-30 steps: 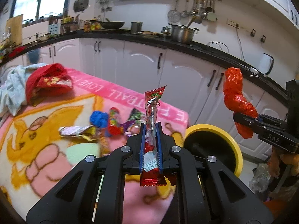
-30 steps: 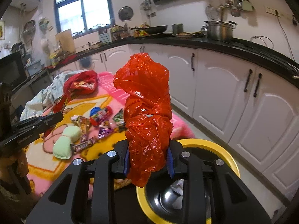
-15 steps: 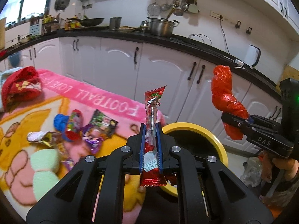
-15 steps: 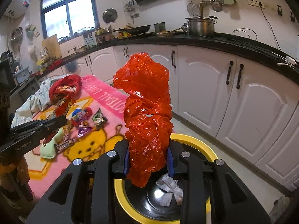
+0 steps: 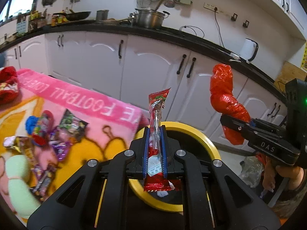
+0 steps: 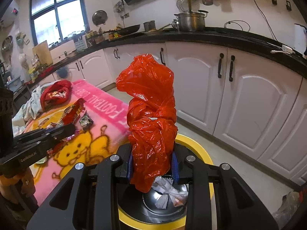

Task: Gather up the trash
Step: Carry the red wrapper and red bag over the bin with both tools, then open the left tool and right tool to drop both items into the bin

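Both grippers loaded: left gripper (image 5: 155,149) pinched red wrapper (image 5: 156,134), right gripper (image 6: 153,164) pinched red bag (image 6: 151,118), frame-center over yellow-rimmed bin (image 6: 193,143).

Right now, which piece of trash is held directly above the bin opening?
The red plastic bag in the right gripper, over the yellow-rimmed bin; the left gripper's red wrapper sits nearer its rim.

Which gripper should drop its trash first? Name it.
Right. The right gripper holds the red plastic bag directly above the yellow-rimmed bin; the left gripper with its snack wrapper sits nearer the rim.
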`<state>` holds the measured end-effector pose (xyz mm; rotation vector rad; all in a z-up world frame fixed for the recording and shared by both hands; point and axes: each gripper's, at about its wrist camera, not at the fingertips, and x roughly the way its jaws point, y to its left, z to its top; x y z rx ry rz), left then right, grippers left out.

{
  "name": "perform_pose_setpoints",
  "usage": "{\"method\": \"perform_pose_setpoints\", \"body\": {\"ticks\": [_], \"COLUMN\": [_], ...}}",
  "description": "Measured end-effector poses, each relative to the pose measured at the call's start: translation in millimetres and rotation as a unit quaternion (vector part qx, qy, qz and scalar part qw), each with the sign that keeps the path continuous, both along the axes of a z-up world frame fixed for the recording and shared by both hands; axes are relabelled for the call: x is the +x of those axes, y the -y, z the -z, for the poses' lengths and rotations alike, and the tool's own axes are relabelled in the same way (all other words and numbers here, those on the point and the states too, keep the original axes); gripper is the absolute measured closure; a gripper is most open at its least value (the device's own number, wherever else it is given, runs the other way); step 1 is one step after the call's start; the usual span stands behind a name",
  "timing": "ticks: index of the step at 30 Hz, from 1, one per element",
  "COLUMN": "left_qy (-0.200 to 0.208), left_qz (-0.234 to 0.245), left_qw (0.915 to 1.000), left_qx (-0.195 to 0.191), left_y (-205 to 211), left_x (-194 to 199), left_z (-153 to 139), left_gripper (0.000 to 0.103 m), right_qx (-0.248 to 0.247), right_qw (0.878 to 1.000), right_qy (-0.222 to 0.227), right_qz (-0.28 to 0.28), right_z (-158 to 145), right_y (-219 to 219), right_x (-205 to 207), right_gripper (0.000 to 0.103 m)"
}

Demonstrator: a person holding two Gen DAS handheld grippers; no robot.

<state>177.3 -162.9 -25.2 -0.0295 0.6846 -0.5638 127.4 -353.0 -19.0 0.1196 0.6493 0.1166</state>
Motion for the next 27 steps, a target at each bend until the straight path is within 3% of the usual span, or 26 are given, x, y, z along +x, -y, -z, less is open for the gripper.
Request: {"method": "perform_pose_setpoints", "body": {"ticks": [10, 27], "left_qy": [-0.014, -0.064], "left_qz": [0.033, 0.048], "left_qw": [0.9993, 0.9965], "left_qx": [0.007, 0.026], "left_y": [34, 49], "left_x": [8, 19], "left_z": [22, 69], "left_gripper": [0.096, 0.093], "right_qx": [-0.003, 0.027], "right_qw": [1.000, 0.997], "right_qy": [-0.027, -0.076], "right_qz": [0.013, 0.011], "right_z": [21, 57], "right_y": [20, 30], "right_x": [4, 14], "right_gripper": [0.074, 0.069]}}
